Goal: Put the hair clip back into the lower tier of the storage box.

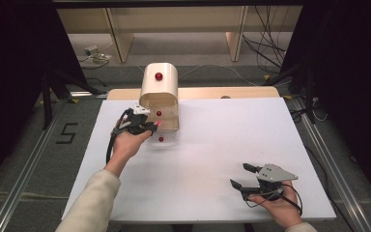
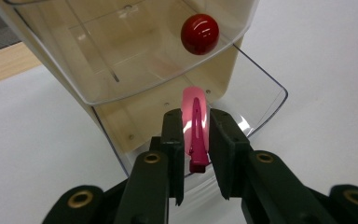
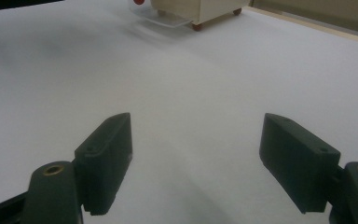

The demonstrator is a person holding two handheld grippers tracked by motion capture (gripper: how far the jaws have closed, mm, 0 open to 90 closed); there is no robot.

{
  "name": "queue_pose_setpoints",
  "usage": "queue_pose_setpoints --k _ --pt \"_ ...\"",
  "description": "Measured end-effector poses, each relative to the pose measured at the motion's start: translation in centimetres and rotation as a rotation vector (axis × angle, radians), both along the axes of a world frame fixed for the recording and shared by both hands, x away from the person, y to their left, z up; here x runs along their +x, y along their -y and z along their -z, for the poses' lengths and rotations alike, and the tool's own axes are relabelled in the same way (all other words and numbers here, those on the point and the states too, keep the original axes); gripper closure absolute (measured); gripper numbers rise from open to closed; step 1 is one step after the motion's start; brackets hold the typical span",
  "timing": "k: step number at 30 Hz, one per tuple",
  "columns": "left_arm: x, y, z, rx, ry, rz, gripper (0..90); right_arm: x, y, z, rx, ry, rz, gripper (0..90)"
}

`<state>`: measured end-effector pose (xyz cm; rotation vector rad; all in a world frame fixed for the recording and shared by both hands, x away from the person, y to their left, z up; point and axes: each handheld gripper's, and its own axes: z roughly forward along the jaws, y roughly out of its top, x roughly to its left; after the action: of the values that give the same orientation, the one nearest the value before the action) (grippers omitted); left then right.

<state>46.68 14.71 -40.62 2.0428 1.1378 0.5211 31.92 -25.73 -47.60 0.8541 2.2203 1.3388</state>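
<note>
White table [image 1: 212, 159] over grey floor [image 1: 34, 145]

Pink clip's [image 2: 196, 133] sides behind tongs

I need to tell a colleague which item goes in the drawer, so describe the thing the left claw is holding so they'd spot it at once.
Start at the cream drawer cabinet at the far edge of the white table. Its lower clear drawer is pulled open, and the left claw is at its front. Pinched between the claw's black jaws is a slim pink hair clip, long and flat, unlike the round red knobs nearby.
</note>
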Motion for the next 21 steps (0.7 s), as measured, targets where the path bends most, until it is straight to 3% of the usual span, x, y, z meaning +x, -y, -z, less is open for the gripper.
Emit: queue_pose_setpoints --k 21 --pt "1.5 1.0 1.0 0.001 -0.022 -0.02 75.9 0.0 0.0 0.0 0.004 -0.001 0.001 26.5"
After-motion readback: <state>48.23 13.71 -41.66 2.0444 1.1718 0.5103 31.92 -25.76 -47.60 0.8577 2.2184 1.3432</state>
